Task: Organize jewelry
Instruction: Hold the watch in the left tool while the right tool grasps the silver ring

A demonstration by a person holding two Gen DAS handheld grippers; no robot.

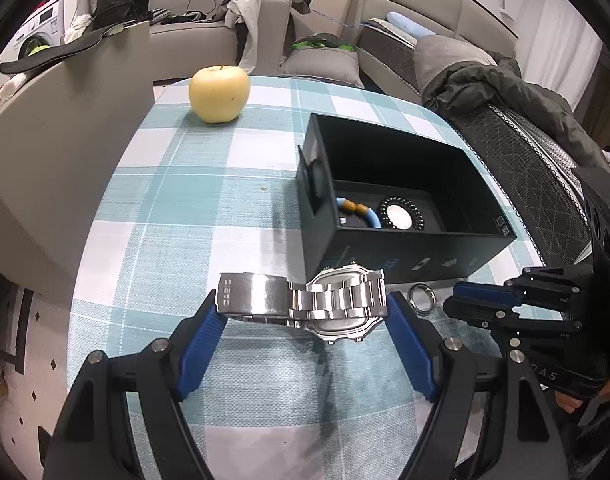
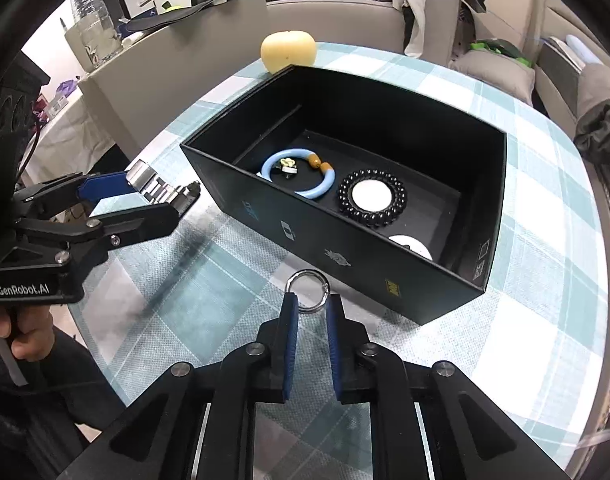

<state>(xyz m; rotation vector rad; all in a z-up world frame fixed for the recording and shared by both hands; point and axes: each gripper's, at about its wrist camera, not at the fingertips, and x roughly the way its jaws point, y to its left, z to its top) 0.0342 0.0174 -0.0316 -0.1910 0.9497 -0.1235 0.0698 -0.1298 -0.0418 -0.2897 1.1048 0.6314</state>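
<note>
Both jaws gripped metal: the left gripper (image 1: 303, 308) clamped the silver steel-link watch (image 1: 305, 300), the right gripper (image 2: 308, 300) pinched the small silver ring (image 2: 308, 291) — each just beside the open black box (image 2: 493, 208). Lifting clear of the near wall first would avoid snagging.

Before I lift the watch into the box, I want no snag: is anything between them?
Only the box's near wall stands between the watch in the left gripper and the inside. Nothing visible lies above that wall. The bangle and beads fill the left floor, the right is barer.
</note>
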